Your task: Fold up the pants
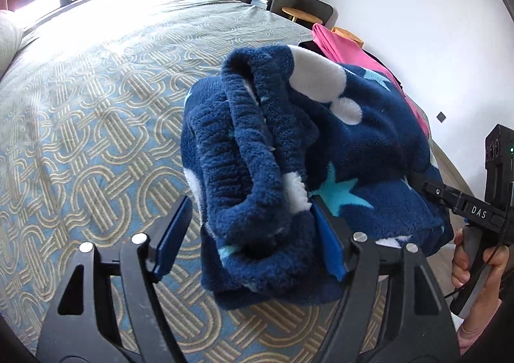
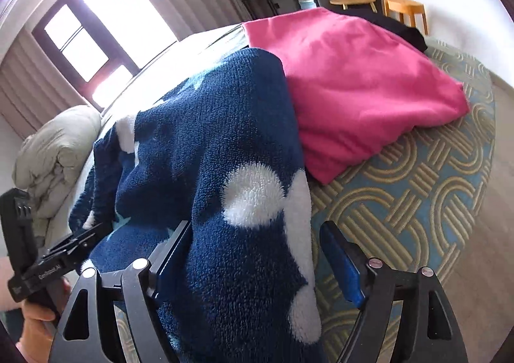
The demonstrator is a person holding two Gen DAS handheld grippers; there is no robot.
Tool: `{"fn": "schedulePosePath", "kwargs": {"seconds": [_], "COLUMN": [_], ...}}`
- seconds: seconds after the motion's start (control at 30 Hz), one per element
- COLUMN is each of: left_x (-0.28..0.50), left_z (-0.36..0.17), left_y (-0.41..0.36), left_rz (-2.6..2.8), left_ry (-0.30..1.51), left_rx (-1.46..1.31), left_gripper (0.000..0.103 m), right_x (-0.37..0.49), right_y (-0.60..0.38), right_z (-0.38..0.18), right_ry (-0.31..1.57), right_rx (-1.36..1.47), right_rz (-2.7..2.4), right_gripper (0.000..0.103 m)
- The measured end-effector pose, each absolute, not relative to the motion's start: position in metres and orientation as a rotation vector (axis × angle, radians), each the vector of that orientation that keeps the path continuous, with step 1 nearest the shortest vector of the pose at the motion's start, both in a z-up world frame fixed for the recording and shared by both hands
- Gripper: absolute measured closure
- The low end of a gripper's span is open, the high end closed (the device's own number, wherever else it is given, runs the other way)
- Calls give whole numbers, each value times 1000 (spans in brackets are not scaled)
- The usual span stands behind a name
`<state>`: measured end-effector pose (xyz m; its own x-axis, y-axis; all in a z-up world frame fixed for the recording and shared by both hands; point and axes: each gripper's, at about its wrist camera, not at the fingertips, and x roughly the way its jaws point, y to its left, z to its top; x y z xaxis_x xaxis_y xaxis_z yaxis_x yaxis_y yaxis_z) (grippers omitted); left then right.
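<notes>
The navy fleece pants (image 1: 289, 154) with white dots and light-blue stars lie bunched in a thick folded bundle on the bed. My left gripper (image 1: 250, 234) is open, its blue pads on either side of the bundle's near rolled edge, without squeezing it. In the right wrist view the same pants (image 2: 208, 170) fill the middle. My right gripper (image 2: 257, 253) is open, the fleece edge lying between its pads. The right gripper also shows in the left wrist view (image 1: 449, 195) at the bundle's right side. The left gripper shows in the right wrist view (image 2: 64, 253) at the lower left.
The bed cover (image 1: 96, 138) has a blue and gold knot pattern. A pink garment (image 2: 353, 83) lies folded just beyond the pants, with a black one (image 2: 401, 28) behind it. A grey pillow (image 2: 54, 154) sits at the headboard. Stools (image 2: 404, 12) and a desk stand by the wall.
</notes>
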<state>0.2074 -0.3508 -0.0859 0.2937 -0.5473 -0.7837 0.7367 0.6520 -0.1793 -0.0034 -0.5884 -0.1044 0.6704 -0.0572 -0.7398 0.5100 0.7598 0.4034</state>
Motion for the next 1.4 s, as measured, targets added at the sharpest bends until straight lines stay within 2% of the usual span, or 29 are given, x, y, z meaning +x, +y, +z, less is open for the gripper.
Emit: {"fn": "schedulePosePath", "kwargs": {"seconds": [0.23,0.43,0.57,0.63,0.87,0.93,1.4], "left_x": [176,161,146,138,103,94,59], "left_z": [-49,-25,-18,-13,3,7,28], "left_y": [-324,-314,-305,-301,-283,-280,-254], "left_rz": [-879,-891,-871,-817,-744,-734,-787], "left_ry": [868,830,796,774,731,723,678], "left_rx": [229,161,166,203,266,275,187], "left_gripper": [28,24,23,19,16,10,9], "right_x": [-23,-40,-37,-40,-55,-60,-93], "right_y": [-543,-518,-510,-502,-467,-459,-427], "right_z": [-57,-22,-11,-6,10,14,43], "right_ry": [729,672,667,668,670,671,655], "right_rx": [396,378,391,388,329,330,244], "right_rz": [-485,-467,-448,-439,-515,-517,-582], "right_gripper": [22,22,22,22,22,22,22]}}
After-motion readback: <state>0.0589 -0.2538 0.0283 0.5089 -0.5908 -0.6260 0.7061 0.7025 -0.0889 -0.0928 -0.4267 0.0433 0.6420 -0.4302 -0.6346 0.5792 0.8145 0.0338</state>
